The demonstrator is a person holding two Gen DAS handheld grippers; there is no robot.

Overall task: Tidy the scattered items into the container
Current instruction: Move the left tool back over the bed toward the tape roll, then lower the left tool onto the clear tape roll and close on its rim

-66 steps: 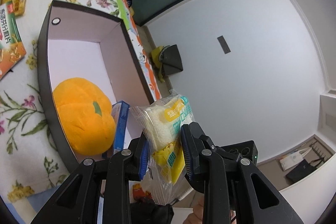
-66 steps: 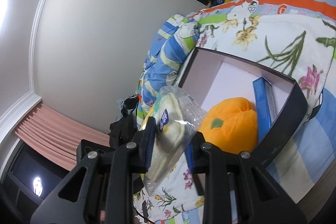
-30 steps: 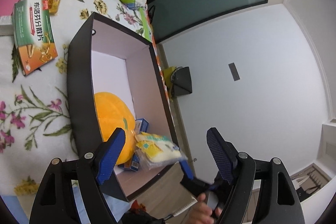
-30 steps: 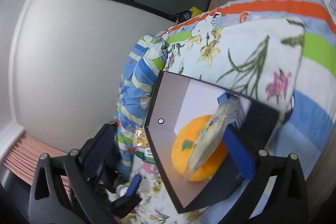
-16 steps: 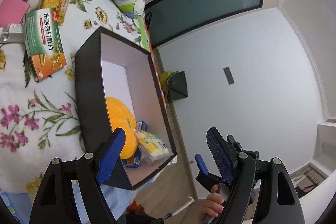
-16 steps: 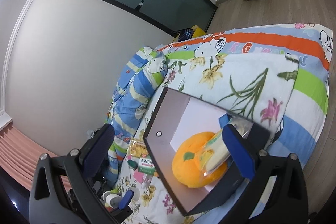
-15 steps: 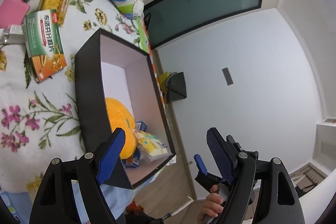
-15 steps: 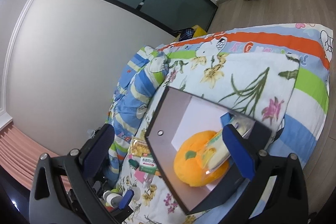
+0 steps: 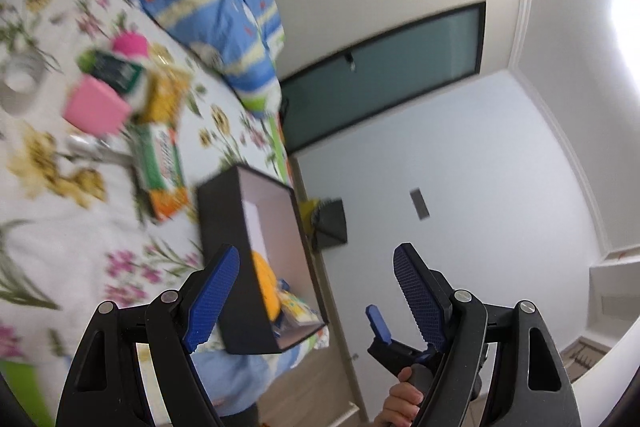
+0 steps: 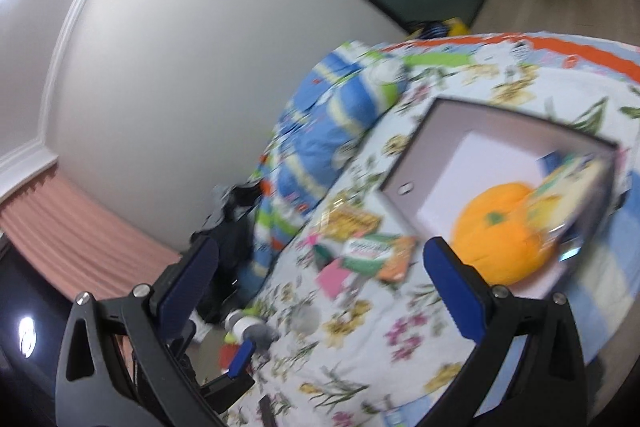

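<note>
Inside the box (image 10: 424, 143), the seemingly plastic snack packet (image 10: 568, 187) lies beyond both grippers' spread, empty fingers (image 10: 452, 267).

Left tool (image 9: 316, 283): jaws spread wide, nothing between blue ribbed pads, pointing slightly downward. Right tool (image 10: 320, 279): jaws likewise wide apart, empty, angled slightly down. In left wrist view, right tool's blue tip low at right, with bare hand (image 9: 404, 401) wrapped around its dark handle.
</note>
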